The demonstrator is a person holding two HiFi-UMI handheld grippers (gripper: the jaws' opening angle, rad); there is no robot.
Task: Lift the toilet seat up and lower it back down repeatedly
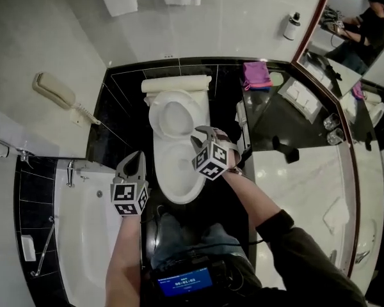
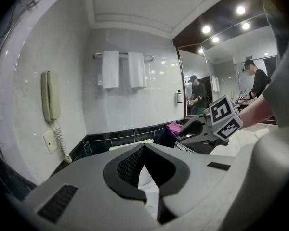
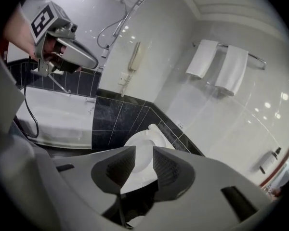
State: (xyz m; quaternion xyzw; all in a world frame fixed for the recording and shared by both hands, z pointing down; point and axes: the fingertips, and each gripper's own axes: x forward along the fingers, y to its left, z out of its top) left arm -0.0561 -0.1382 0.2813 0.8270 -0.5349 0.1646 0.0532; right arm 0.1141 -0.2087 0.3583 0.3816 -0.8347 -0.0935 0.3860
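Toilet (image 1: 176, 173) below right hand-held gripper (image 1: 203, 133)

toilet (image 1: 176, 162) open from above, bathtub (image 1: 89, 235) left, vanity counter (image 1: 301, 184) right

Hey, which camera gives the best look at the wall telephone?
The left gripper view: the wall telephone hangs large, close and unobstructed there. The head view shows it smaller, from above; the right gripper view shows it small and far off.

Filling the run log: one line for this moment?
left tongs: shut, empty | right tongs: open, empty, above toilet | seat: looks raised
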